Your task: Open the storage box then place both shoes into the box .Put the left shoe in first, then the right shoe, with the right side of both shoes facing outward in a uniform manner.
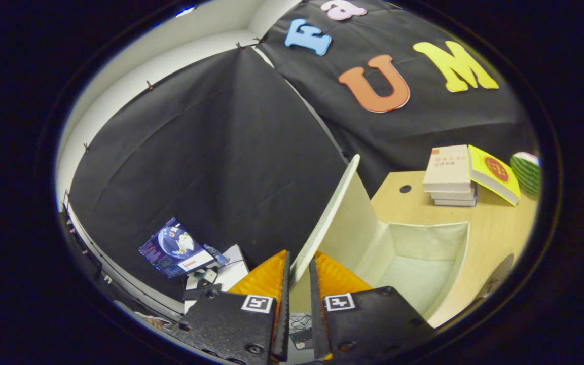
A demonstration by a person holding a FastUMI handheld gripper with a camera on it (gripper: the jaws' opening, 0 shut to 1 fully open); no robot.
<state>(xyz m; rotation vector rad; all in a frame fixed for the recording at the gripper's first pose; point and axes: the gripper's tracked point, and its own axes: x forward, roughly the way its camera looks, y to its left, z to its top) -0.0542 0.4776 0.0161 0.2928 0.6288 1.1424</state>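
1. Nearest, the gripper (pixel 299 284) pinches the storage box's raised lid (pixel 330 213) edge between both fingers.
2. Just beyond, the storage box (pixel 457 268) stands open and empty on the wooden table (pixel 500 223).
3. Farther back: stacked books (pixel 449 175).
4. Opening looks nearly finished; next, release and fetch the left shoe.

matt fabric storage box (pixel 424 253), wood-look table (pixel 500 223).

Gripper view looks along fingers (pixel 299 284), close over box (pixel 424 253).
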